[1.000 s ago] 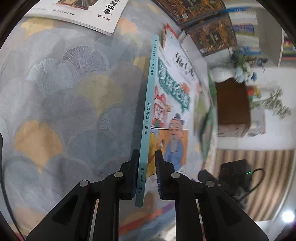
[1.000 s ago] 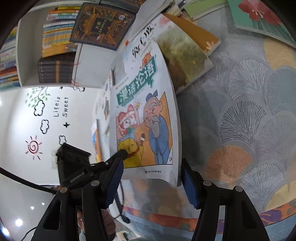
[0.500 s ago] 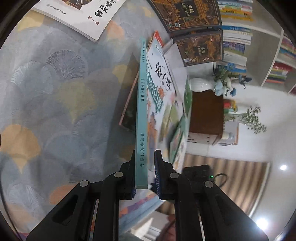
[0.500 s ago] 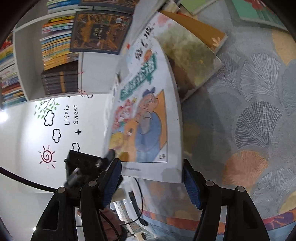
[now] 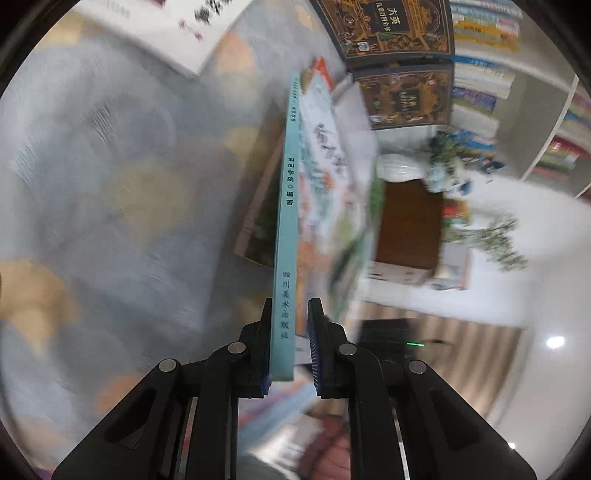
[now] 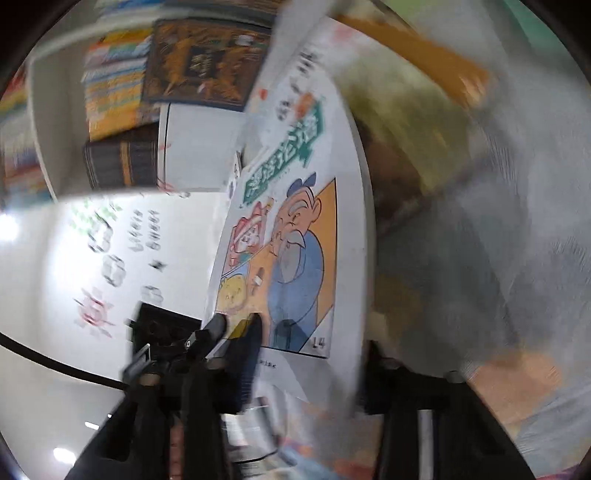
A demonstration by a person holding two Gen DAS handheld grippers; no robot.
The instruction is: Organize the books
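A comic book [image 5: 286, 229] with a teal spine stands on edge above the patterned rug [image 5: 110, 221]. My left gripper [image 5: 288, 343] is shut on the lower end of its spine. In the right wrist view the cartoon cover [image 6: 295, 240] faces me, much blurred. My right gripper [image 6: 310, 354] is shut on the book's lower edge, with one finger [image 6: 243, 354] across the cover and the other behind the book's right edge. The left gripper [image 6: 207, 332] shows there at the cover's lower left corner. More thin books lean just behind the cover, and I cannot tell whether they are held.
A white book [image 5: 177, 29] lies on the rug at top left. Dark ornate books [image 5: 399, 33] lean on a white bookshelf [image 5: 480, 85]. A brown cabinet [image 5: 410, 225] carries a vase. An olive and orange book [image 6: 406, 92] lies beyond the cover.
The right gripper's fingers have closed in on the book's lower edge. The left view has rolled, so the spine now stands more upright. Both views have become blurred.
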